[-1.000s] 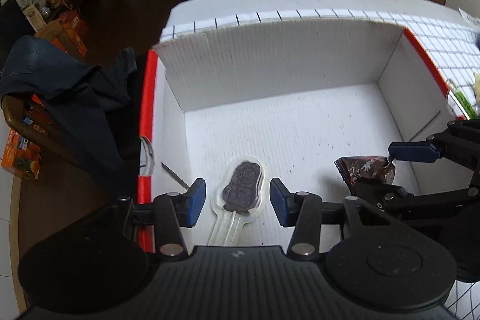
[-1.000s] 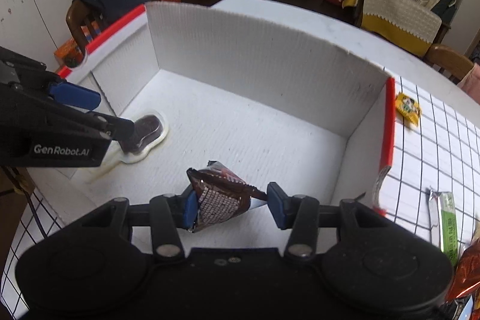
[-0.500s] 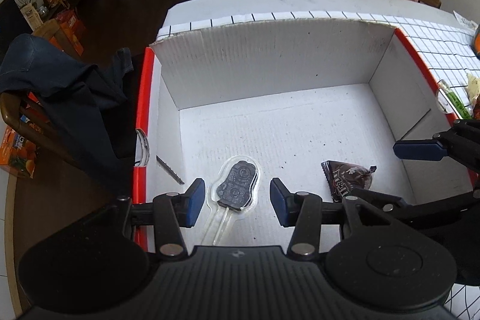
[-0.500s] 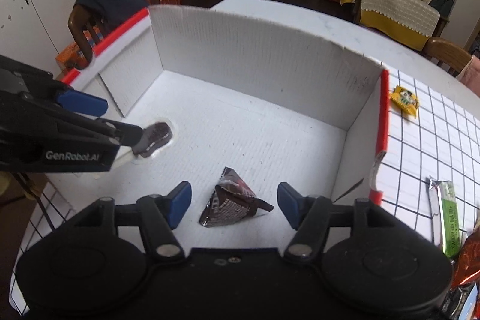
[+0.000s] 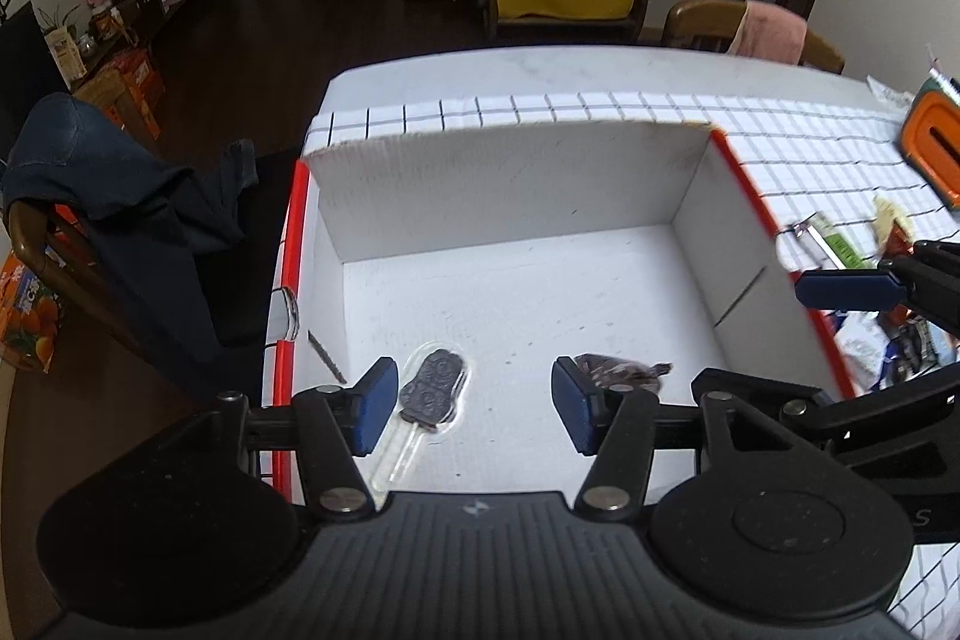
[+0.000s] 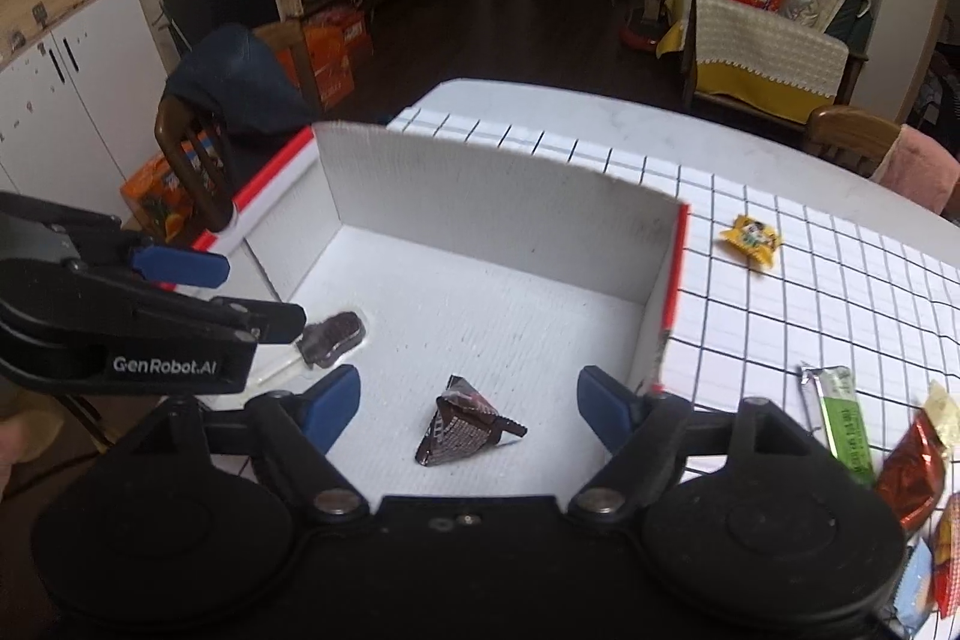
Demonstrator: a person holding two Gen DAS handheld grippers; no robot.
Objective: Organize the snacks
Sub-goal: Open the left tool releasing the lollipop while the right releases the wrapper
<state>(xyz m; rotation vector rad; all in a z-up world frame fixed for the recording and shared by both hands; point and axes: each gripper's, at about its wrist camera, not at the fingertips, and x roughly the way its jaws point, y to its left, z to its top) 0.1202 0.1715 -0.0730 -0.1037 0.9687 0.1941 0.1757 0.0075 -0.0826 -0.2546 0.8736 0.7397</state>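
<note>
White box (image 6: pixel 504 220): 2 snacks | left gripper (image 5: pixel 474 403) opening, empty, chocolate lolly (image 5: pixel 433 389) beneath | right gripper (image 6: pixel 468 409) opening wide, empty, brown triangular packet (image 6: pixel 462 427) beneath

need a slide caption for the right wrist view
Right tool opening above a brown triangular snack lying in the white box, beside a chocolate lollipop.

The left gripper (image 5: pixel 468 403) hangs over the white box (image 5: pixel 510 172), jaws opening above the chocolate lollipop (image 5: pixel 433 391) on the box floor near its left wall.
</note>
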